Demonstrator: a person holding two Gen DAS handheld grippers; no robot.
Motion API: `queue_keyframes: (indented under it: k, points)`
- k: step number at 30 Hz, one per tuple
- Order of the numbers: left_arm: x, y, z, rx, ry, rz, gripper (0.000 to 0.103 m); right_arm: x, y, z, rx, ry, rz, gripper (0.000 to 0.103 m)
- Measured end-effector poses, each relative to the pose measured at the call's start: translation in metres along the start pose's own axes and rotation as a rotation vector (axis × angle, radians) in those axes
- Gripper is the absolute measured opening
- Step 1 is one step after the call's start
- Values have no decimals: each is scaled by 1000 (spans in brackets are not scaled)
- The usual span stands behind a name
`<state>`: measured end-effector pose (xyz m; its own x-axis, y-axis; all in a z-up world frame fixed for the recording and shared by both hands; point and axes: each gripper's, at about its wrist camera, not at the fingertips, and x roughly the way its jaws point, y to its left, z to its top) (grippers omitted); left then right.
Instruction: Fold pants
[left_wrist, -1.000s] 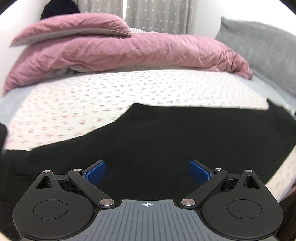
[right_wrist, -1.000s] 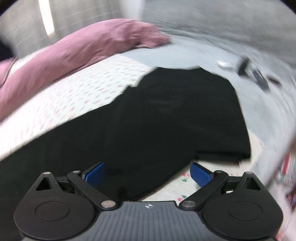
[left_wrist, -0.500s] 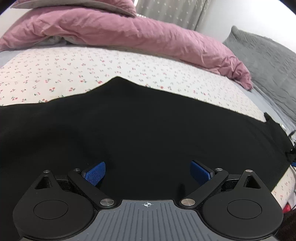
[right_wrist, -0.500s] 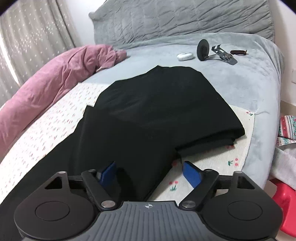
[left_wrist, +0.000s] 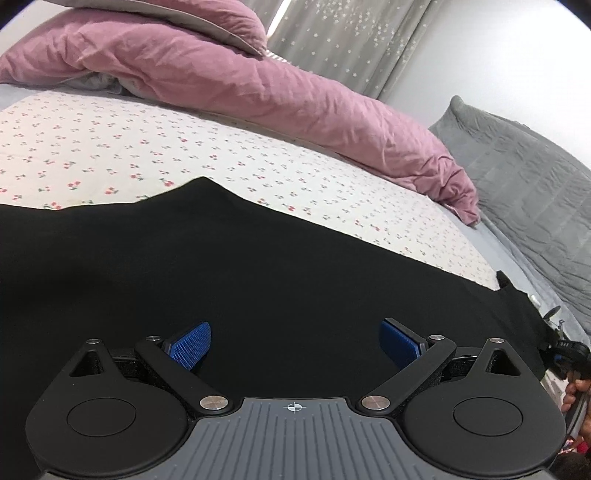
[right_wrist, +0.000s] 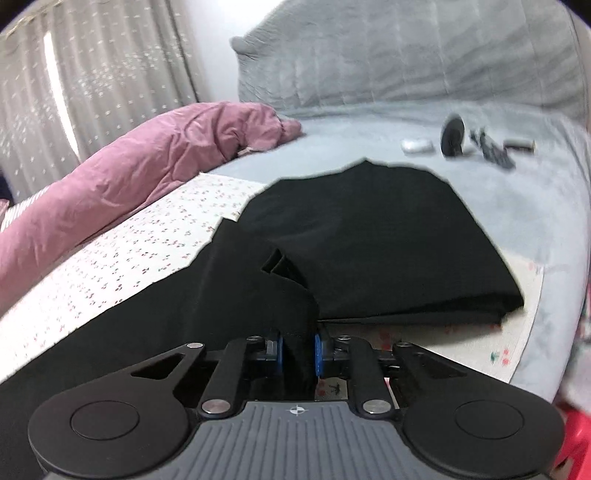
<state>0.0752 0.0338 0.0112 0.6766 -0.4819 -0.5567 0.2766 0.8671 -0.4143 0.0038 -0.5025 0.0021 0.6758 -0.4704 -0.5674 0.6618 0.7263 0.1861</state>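
Black fabric pants (left_wrist: 258, 280) lie spread flat across the white cherry-print bedsheet (left_wrist: 110, 147), legs running off to the left, waist end to the right where the sheet meets the grey blanket (right_wrist: 369, 133). In the right wrist view the waist part is doubled over into a thicker slab (right_wrist: 369, 236), edges roughly even, with one small raised flap near the fold.

Left gripper (left_wrist: 295, 345): blue pads wide apart, released, hovering low over the middle of the pants with cloth below the gap and nothing pinched.

Right gripper (right_wrist: 298, 350): jaws closing, a bunched ridge of the pants' near edge between the blue pads, pads pressing on it.

Around: crumpled pink duvet (left_wrist: 240, 81) heaped along the far side of the bed, clear of the pants. Grey quilted headboard cushion (right_wrist: 388, 55) to the right. Small white case (right_wrist: 416, 145), black disc-shaped object (right_wrist: 452, 136) and dark bits just beyond the waistband, near but apart; blurred.
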Motion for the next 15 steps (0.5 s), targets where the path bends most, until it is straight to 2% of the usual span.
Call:
queue_keyframes:
  k: [4, 9, 14, 15]
  points:
    - [11, -3, 4, -47, 32, -48, 97, -10, 31, 7, -117, -45, 4, 16]
    - [22, -6, 6, -81, 29, -100, 97, -27, 97, 4, -346, -76, 120, 16]
    - [32, -10, 7, -97, 17, -128, 96, -41, 169, -19, -541, -5, 295, 15]
    - [33, -9, 7, -107, 7, -135, 93, -44, 181, -26, -579, 10, 330, 15]
